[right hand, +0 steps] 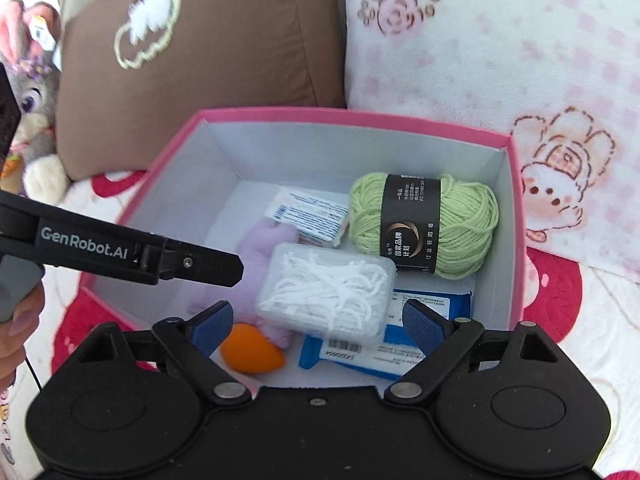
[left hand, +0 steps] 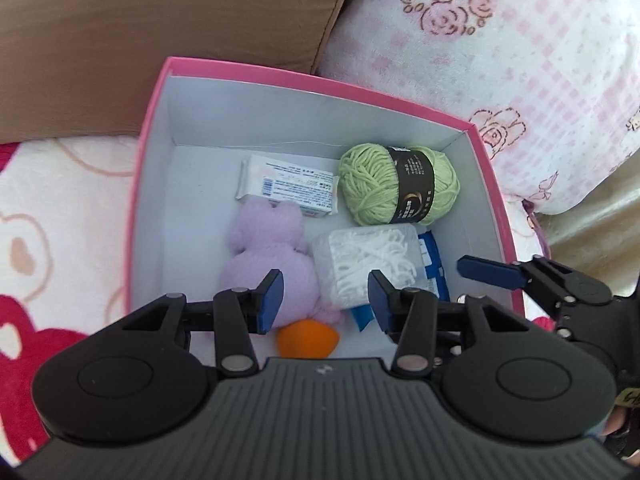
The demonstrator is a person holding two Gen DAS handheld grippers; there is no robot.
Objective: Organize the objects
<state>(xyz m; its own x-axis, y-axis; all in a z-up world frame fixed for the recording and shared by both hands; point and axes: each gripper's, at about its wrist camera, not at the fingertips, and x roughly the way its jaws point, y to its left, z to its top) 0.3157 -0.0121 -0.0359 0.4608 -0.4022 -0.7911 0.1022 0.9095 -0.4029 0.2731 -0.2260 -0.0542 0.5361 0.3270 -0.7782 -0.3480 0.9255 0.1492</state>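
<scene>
An open pink box [left hand: 320,80] [right hand: 352,114] with a white inside holds a green yarn ball [left hand: 396,184] [right hand: 424,224], a white packet [left hand: 288,188], a purple plush [left hand: 268,248], a clear case of white floss picks [left hand: 368,264] [right hand: 328,288], a blue packet [right hand: 360,356] and an orange sponge [left hand: 308,338] [right hand: 252,350]. My left gripper [left hand: 326,300] hovers over the plush and floss case, jaws partly apart, nothing gripped. My right gripper [right hand: 318,328] hangs above the box's near side, wide open and empty.
The box sits on a red-and-white blanket [left hand: 60,220]. A brown cushion [left hand: 160,40] [right hand: 220,60] and a pink floral pillow [left hand: 500,40] stand behind it. A grey bunny toy [right hand: 32,100] lies at far left. A person's hand [right hand: 16,320] holds the left gripper.
</scene>
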